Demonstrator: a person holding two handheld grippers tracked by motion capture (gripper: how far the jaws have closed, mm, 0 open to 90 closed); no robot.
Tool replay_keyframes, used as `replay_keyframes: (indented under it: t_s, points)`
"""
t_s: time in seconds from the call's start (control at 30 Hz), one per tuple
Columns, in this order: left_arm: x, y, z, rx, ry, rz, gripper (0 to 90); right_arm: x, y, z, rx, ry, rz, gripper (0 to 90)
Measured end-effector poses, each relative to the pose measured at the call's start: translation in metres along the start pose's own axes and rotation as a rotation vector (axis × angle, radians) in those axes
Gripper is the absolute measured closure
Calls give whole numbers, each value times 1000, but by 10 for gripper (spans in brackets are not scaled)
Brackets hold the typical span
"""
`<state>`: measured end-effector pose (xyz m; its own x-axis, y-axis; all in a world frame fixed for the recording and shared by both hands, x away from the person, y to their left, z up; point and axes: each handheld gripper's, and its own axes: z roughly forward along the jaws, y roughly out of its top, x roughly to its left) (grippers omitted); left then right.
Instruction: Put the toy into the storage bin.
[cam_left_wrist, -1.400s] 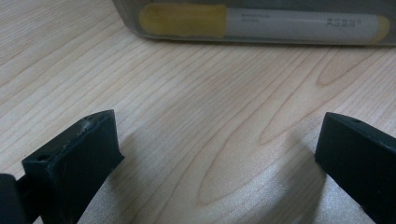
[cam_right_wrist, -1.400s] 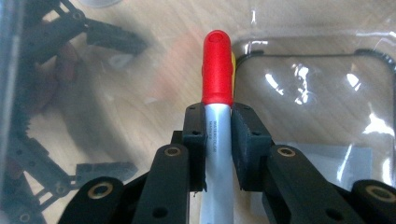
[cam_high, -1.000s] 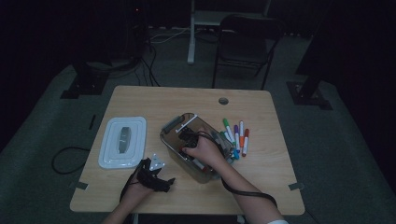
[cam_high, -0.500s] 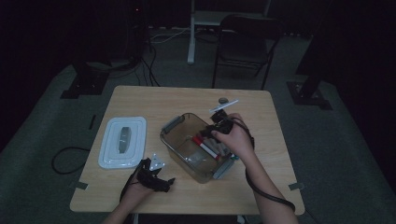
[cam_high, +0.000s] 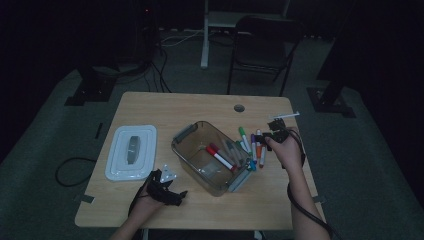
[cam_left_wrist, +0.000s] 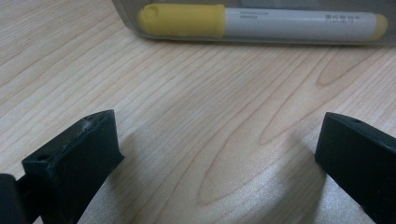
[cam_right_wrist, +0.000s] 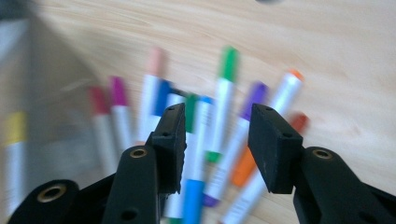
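A: The room is dark around a pale wooden table (cam_high: 150, 107); a folding chair (cam_high: 260, 47) stands beyond its far edge. What sits on it?

B: A clear plastic bin (cam_high: 212, 156) lies near the middle, with a red marker (cam_high: 218, 157) inside. Its white lid (cam_high: 131, 151) lies flat to the left of the bin. A cluster of loose markers (cam_high: 254, 148) lies just to the right of the bin.

A: And the tools?

B: The right gripper (cam_high: 276, 131) hovers over the loose markers, right of the bin. Its jaws have just been opening, stand partly apart, and hold nothing. The left gripper (cam_high: 167, 190) rests on the table in front of the bin, jaws wide and empty. Its own view shows a yellow marker (cam_left_wrist: 261, 22) behind the bin's wall.
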<state>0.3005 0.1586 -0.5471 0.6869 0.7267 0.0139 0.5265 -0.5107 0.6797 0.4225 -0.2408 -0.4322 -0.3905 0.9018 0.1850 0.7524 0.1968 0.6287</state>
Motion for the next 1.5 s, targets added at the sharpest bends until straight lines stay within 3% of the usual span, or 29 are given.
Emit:
replay_keyframes:
  t_s: [0.03,0.07,0.1,0.13,0.2,0.43,0.6,0.73,1.03,1.27,1.37,1.5]
  points:
    - [0,0,0,0,0,0,6,0,0,0,0,0,0,570]
    - [0,0,0,-1,0,-1,6,-15,-8,12,31,-24,47,584]
    - [0,0,0,-1,0,-1,6,-15,-8,12,31,-24,47,584]
    - [0,0,0,-1,0,-1,6,-27,-17,23,52,-43,87,595]
    - [0,0,0,-1,0,-1,6,-36,-24,34,67,-54,122,603]
    - [0,0,0,-1,0,-1,6,-51,-37,58,85,-94,203,619]
    - [0,0,0,0,0,-1,6,-54,-40,64,109,-108,211,633]
    - [0,0,0,0,0,0,6,-56,-42,66,122,-143,215,656]
    - [0,0,0,-1,0,-1,6,-61,-45,62,133,-171,245,766]
    - [0,0,0,0,0,0,6,-67,-46,51,127,-147,297,770]
    - [0,0,0,-1,0,-1,6,-68,-44,41,108,-147,291,770]
    - [0,0,0,-1,0,-1,6,-64,-37,24,86,-106,295,769]
